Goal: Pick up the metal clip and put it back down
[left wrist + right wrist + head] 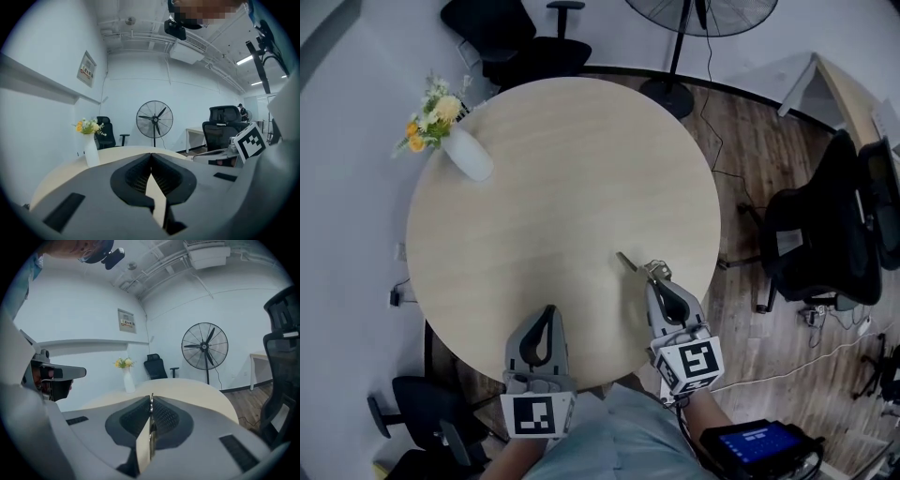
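The metal clip [631,262] is a thin silvery piece that sticks out from the tip of my right gripper [658,276], above the right front part of the round wooden table [544,187]. In the right gripper view the clip [151,405] shows as a narrow metal edge pinched between the shut jaws of the right gripper [151,398]. My left gripper [548,311] hovers over the table's near edge, a little to the left. In the left gripper view the jaw tips of the left gripper [151,154] meet with nothing between them.
A white vase with yellow flowers [467,150] stands at the table's far left rim. A standing fan [675,56] and a black chair [516,37] are behind the table. More black chairs [825,234] stand to the right on the wooden floor.
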A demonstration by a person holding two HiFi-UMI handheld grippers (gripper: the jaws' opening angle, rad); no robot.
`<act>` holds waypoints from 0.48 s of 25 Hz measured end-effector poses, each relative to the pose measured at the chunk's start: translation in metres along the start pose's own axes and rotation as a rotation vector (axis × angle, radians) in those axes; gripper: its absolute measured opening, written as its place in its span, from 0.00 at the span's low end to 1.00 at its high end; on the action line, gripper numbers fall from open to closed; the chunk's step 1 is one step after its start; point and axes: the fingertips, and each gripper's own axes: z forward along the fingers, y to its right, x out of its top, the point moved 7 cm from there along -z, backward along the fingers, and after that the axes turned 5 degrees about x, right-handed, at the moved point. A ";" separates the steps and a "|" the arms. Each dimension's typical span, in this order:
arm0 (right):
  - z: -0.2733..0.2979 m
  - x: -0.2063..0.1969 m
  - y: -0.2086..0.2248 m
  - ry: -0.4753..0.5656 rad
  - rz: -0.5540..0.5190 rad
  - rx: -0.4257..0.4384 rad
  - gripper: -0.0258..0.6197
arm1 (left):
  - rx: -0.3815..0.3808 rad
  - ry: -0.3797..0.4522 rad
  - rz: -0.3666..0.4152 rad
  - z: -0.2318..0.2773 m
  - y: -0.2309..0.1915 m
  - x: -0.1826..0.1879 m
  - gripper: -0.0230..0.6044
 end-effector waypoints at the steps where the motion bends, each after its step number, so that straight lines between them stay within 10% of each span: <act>1: -0.003 0.007 -0.003 0.017 -0.012 0.005 0.12 | 0.009 0.019 0.000 -0.005 0.001 0.005 0.07; 12: -0.038 0.060 -0.027 0.139 -0.114 0.087 0.12 | 0.094 0.161 0.014 -0.067 0.017 0.039 0.07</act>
